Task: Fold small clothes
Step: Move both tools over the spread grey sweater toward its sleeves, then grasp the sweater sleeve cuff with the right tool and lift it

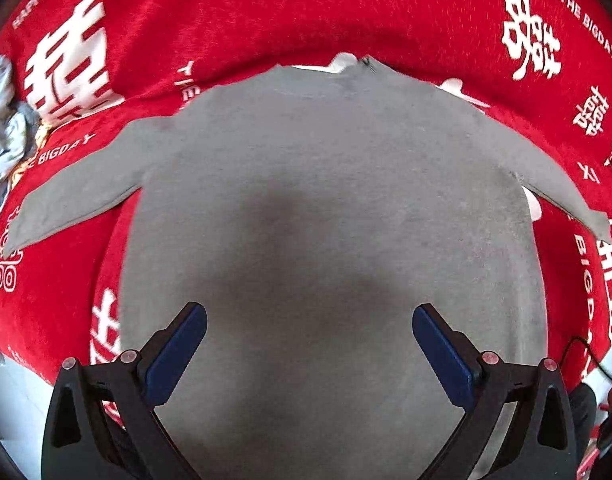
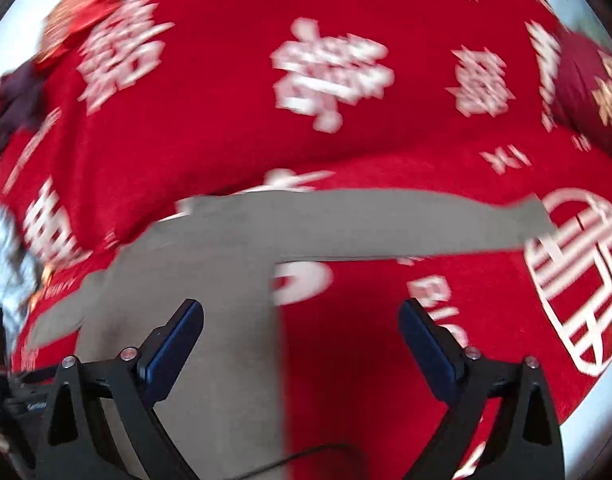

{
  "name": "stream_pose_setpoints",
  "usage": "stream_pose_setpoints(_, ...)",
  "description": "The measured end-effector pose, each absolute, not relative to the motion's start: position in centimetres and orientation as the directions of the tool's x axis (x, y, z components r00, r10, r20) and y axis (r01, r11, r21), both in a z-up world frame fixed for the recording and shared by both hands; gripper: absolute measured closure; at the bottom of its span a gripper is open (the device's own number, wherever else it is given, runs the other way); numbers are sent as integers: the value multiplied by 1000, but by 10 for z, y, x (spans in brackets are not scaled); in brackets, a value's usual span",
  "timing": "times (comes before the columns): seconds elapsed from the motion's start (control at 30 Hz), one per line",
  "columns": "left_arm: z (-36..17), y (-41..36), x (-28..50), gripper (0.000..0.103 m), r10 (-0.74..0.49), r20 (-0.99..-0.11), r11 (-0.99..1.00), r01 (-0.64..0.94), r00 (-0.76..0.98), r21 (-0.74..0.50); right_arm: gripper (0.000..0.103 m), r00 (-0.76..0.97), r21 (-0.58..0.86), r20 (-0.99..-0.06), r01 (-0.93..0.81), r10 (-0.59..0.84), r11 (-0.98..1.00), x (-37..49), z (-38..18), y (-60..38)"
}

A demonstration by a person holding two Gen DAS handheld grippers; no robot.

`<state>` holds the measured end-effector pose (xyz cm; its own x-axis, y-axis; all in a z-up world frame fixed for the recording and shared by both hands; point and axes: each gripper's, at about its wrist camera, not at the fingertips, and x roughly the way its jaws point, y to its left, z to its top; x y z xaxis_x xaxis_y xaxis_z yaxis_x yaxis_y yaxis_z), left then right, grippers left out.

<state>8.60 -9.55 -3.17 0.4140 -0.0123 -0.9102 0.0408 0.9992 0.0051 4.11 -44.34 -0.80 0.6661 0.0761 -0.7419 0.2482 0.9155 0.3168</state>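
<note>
STEP: fold not begun, grey top (image 1: pixel 330 200) flat on red blanket (image 1: pixel 266 12), sleeves out at 9 and 3 | TONGS: left tongs (image 1: pixel 309 322) and right tongs (image 2: pixel 301 318) both spread wide, empty | NEXT: likely pinch right sleeve (image 2: pixel 386 224) cuff, carry inward | ROOM: blanket bare past hem and sleeves; crumpled cloth (image 1: pixel 2 120) at 9

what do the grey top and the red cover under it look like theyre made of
Grey top: looks like soft knit fabric, matte; it lies flat and limp with sewn seams at the shoulders. Red cover: probably plush fleece or velvet-like textile; a fuzzy nap shows, with white printed characters. The exact fibre of either cannot be told.
</note>
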Motion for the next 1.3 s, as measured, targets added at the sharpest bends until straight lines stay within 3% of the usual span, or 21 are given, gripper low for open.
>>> stream_pose_setpoints(0.2, -39, -124, 103, 0, 1, -931, 999, 32, 364, 14, 8, 642, 372, -767, 451, -5, 811, 54, -41, -553)
stream_pose_setpoints(0.37, -47, -139, 114, 0, 28, -939, 999, 34, 344, 42, 19, 616, 434, -788, 552, 3, 712, 60, -78, -629)
stream_pose_setpoints(0.8, -101, -175, 177, 0, 101, -931, 995, -25, 350, 99, 21, 576, 416, -817, 549, 32, 725, 114, -116, -662)
stream_pose_setpoints(0.9, -100, -185, 199, 0, 49, -943, 999, -24, 330, 44, 44, 562, 409, -826, 543, 44, 733, 129, -117, -664)
stream_pose_setpoints(0.93, -99, -189, 206, 0, 41, -944, 999, -24, 328, 36, 60, 560, 410, -827, 541, 48, 734, 132, -118, -665)
stream_pose_setpoints(1.03, -96, -199, 224, 0, 23, -938, 1000, -15, 345, 19, 93, 569, 400, -822, 537, 30, 743, 134, -110, -664)
stream_pose_setpoints(1.3, -120, -226, 268, 0, 38, -947, 999, 15, 317, 45, 94, 627, 333, -777, 486, -56, 808, 127, -74, -642)
